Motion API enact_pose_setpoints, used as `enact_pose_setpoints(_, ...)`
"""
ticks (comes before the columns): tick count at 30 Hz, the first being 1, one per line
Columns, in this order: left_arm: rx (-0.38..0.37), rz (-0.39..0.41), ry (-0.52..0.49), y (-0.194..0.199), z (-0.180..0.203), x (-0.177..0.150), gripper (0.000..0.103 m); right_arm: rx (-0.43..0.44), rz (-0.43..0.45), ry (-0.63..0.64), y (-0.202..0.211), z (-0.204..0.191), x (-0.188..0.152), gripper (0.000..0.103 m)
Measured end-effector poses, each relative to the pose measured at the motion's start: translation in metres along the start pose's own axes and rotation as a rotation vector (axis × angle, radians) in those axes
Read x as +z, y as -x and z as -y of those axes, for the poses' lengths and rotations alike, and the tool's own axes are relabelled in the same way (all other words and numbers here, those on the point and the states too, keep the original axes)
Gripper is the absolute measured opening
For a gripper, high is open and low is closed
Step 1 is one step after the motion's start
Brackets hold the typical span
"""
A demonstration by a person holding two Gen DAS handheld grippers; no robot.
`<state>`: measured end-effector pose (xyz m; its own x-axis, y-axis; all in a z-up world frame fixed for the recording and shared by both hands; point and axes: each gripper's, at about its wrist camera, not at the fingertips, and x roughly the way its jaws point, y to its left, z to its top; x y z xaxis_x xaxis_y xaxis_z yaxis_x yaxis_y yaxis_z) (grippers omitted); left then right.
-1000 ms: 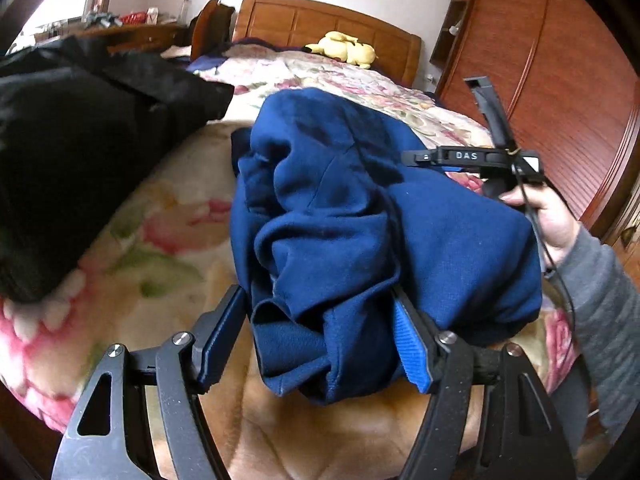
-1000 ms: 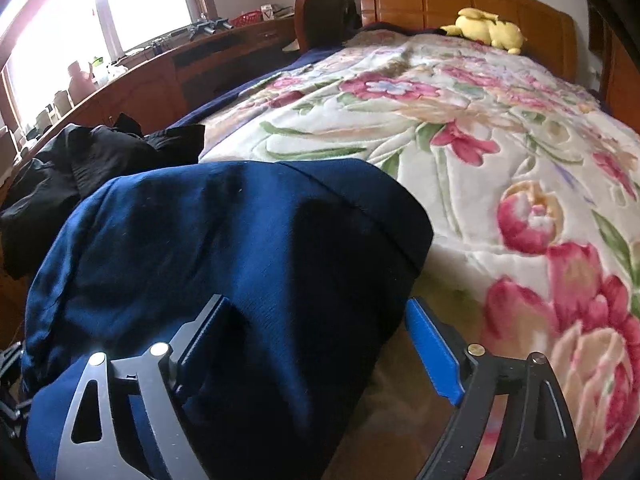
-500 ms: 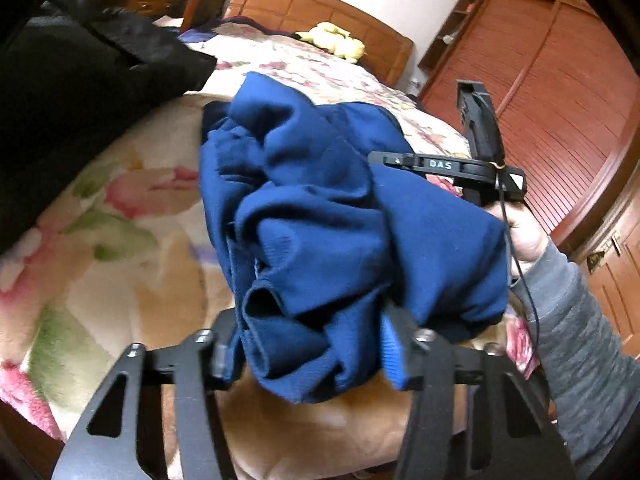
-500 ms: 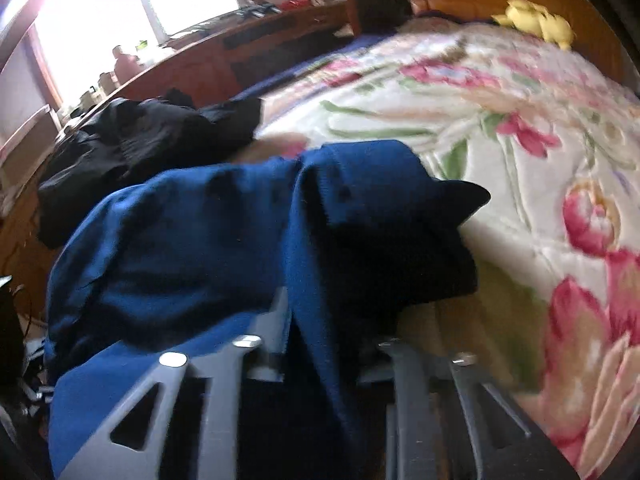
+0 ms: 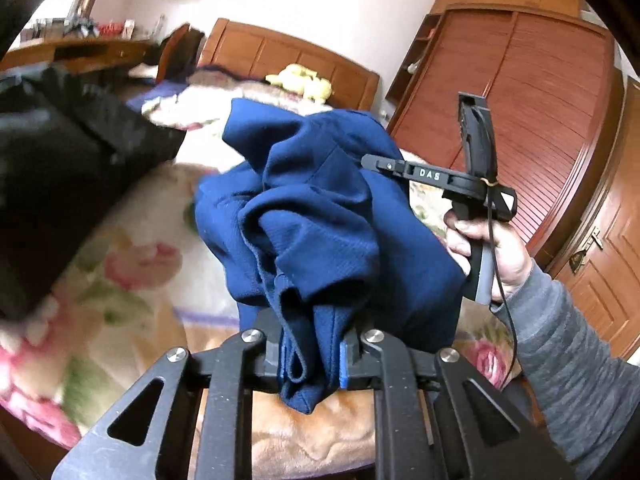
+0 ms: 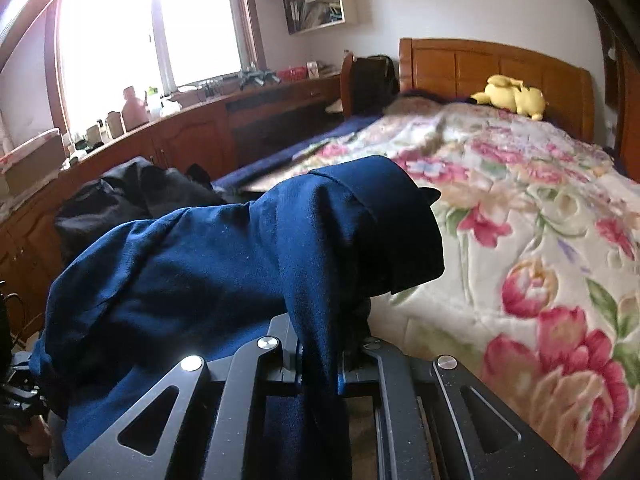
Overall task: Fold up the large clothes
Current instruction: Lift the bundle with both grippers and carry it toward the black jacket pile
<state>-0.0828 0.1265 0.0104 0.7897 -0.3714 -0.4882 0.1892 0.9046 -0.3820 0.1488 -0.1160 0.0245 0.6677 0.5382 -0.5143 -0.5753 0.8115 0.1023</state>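
Nearest the left wrist camera, the left gripper [image 5: 310,354] has just been closing and now pinches a bunched fold of the navy garment [image 5: 320,224] between its blue-padded fingers [image 5: 342,364]. In the right wrist view the right gripper [image 6: 320,364] has also been closing — its jaws are clamped tight on another fold of the same cloth, which drapes over them. The garment hangs crumpled between the two grippers, raised above the near end of the bed [image 6: 540,200], though its far folds may still touch the floral blanket [image 5: 120,272]; the blur makes that hard to judge.

Just beyond the cloth in the left view, a person's hand [image 5: 490,252] in a grey sleeve [image 5: 576,364] grips the handle of the right tool. To the left lies a heap of black clothing [image 5: 60,184], on the blanket's edge.

Farther off, a yellow plush toy [image 6: 514,96] rests against the wooden headboard [image 6: 496,64]. A long wooden tabletop [image 6: 180,120] under the window [image 6: 160,24] carries bottles and small clutter — too small to name. A wooden wardrobe [image 5: 540,120] stands at the right.
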Motion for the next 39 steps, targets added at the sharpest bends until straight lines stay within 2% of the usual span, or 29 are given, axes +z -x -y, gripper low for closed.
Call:
enact_pose_setpoints(4, -0.003, 0.017, -0.027, 0.004, 0.002, 0.010, 0.018, -0.029, 0.034, 0.034, 0.013, -0.010, 0.010, 0.010)
enact_pose_setpoints(8, 0.030, -0.085, 0.016, -0.024, -0.017, 0.000, 0.025, -0.069, -0.040, 0.055, 0.003, -0.008, 0.005, 0.010)
enact_pose_setpoints(10, 0.079, -0.141, 0.005, -0.039, -0.020, -0.012, 0.030, -0.094, -0.077, 0.064, -0.007, -0.005, -0.005, 0.010)
enact_pose_setpoints(12, 0.113, -0.156, -0.024, -0.048, -0.019, -0.022, 0.043, -0.104, -0.086, 0.054, -0.012, 0.001, -0.014, 0.010)
enact_pose_setpoints(15, 0.111, -0.195, -0.019, -0.059, -0.018, -0.030, 0.044, -0.098, -0.097, 0.022, -0.016, 0.011, -0.020, 0.010)
enact_pose_setpoints(19, 0.127, -0.217, -0.028, -0.071, -0.015, -0.032, 0.045, -0.111, -0.109, 0.039, -0.018, 0.005, -0.019, 0.010)
enact_pose_setpoints(22, 0.160, -0.216, -0.060, -0.078, -0.017, -0.030, 0.055, -0.121, -0.122, 0.043, -0.021, 0.006, -0.020, 0.010)
enact_pose_setpoints(23, 0.194, -0.209, -0.080, -0.078, -0.016, -0.029, 0.065, -0.124, -0.127, 0.044, -0.025, 0.005, -0.015, 0.010)
enact_pose_setpoints(24, 0.217, -0.204, -0.091, -0.077, -0.017, -0.027, 0.072, -0.120, -0.130, 0.042, -0.026, 0.006, -0.016, 0.010)
enact_pose_setpoints(25, 0.222, -0.201, -0.096, -0.075, -0.019, -0.026, 0.072, -0.115, -0.132, 0.038, -0.025, 0.007, -0.015, 0.011)
enact_pose_setpoints(32, 0.143, -0.260, 0.004, -0.082, -0.035, -0.028, 0.072, -0.096, -0.122, 0.026, -0.026, 0.009, -0.014, 0.011)
enact_pose_setpoints(34, 0.118, -0.279, 0.000, -0.083, -0.027, -0.036, 0.072, -0.099, -0.122, 0.032, -0.027, 0.010, -0.014, 0.011)
enact_pose_setpoints(36, 0.124, -0.286, -0.043, -0.083, -0.016, -0.041, 0.073, -0.097, -0.124, 0.025, -0.031, 0.012, -0.015, 0.011)
enact_pose_setpoints(39, 0.102, -0.284, -0.024, -0.087, -0.017, -0.040, 0.073, -0.096, -0.125, 0.012, -0.033, 0.015, -0.017, 0.011)
